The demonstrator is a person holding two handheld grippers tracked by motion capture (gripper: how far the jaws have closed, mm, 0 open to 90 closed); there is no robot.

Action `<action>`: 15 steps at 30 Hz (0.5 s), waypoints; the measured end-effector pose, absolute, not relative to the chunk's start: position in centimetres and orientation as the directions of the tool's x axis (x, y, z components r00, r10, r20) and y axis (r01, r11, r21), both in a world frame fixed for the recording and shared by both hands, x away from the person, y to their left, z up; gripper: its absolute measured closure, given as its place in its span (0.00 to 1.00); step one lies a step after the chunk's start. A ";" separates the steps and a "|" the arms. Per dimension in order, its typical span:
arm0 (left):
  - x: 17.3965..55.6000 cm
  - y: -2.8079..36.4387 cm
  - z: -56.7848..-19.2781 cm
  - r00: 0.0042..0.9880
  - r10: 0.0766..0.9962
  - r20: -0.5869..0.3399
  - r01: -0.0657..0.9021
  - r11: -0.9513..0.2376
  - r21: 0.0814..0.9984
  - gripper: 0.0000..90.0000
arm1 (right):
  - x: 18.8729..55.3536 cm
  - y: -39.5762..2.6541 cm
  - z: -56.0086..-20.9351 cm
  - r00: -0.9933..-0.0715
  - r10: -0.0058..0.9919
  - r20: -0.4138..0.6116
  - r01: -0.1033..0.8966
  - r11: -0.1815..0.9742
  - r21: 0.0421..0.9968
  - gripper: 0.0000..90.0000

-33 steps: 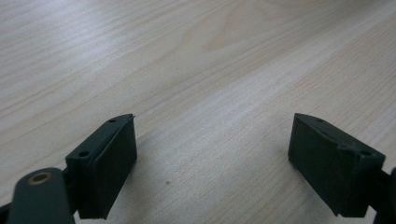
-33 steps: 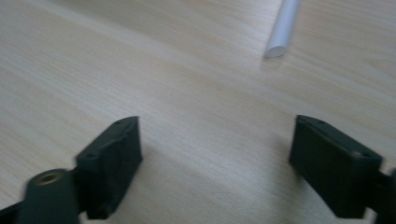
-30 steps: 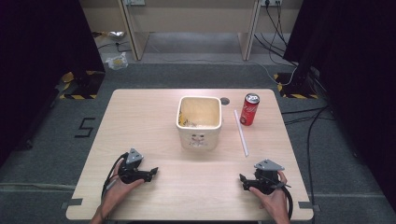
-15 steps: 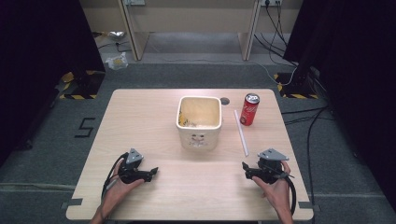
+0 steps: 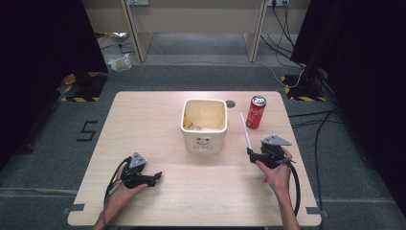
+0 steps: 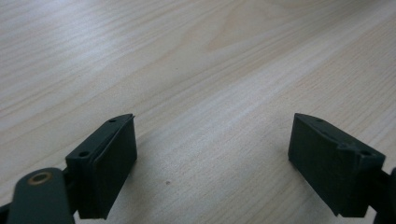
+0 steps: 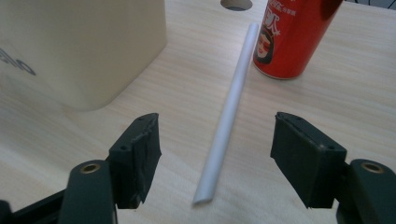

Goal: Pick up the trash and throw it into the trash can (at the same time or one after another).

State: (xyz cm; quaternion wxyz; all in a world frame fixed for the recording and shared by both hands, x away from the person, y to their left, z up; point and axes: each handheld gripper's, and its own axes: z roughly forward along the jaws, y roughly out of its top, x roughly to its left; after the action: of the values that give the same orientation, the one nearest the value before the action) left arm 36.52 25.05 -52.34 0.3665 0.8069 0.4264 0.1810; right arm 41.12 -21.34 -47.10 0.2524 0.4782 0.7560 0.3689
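I hold my right gripper [image 7: 215, 158] open astride the straw [image 7: 229, 116] beside the can [image 7: 292, 35], ready to pinch it; my left gripper [image 6: 212, 163] rests open over bare table [image 6: 196, 60].

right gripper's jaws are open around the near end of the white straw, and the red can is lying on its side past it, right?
Not quite: the red can stands upright, as the high view shows. The rest holds: the right gripper has its jaws open either side of the white straw.

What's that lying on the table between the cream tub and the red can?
A white straw, flat on the table between the cream tub and the red can, touching neither. The right gripper view shows it best.
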 end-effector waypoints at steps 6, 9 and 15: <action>36.5 25.1 -52.3 0.571 0.821 -0.020 0.555 -0.368 0.746 0.16 | 42.9 -20.8 -47.3 -0.407 0.913 -0.030 0.542 0.268 0.796 0.49; 36.5 25.1 -52.3 0.571 0.821 -0.020 0.555 -0.368 0.746 0.16 | 43.5 -20.7 -47.6 -0.406 0.913 -0.036 0.546 0.274 0.792 0.52; 36.5 25.1 -52.3 0.571 0.821 -0.020 0.555 -0.368 0.746 0.16 | 45.3 -20.6 -49.1 -0.395 0.918 -0.034 0.578 0.278 0.768 0.64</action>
State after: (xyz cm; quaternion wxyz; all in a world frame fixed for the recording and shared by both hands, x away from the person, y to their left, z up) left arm 36.52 25.05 -52.34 0.3663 0.8071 0.4262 0.1811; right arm 45.29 -20.59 -49.05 0.2461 0.4917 0.7604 0.3456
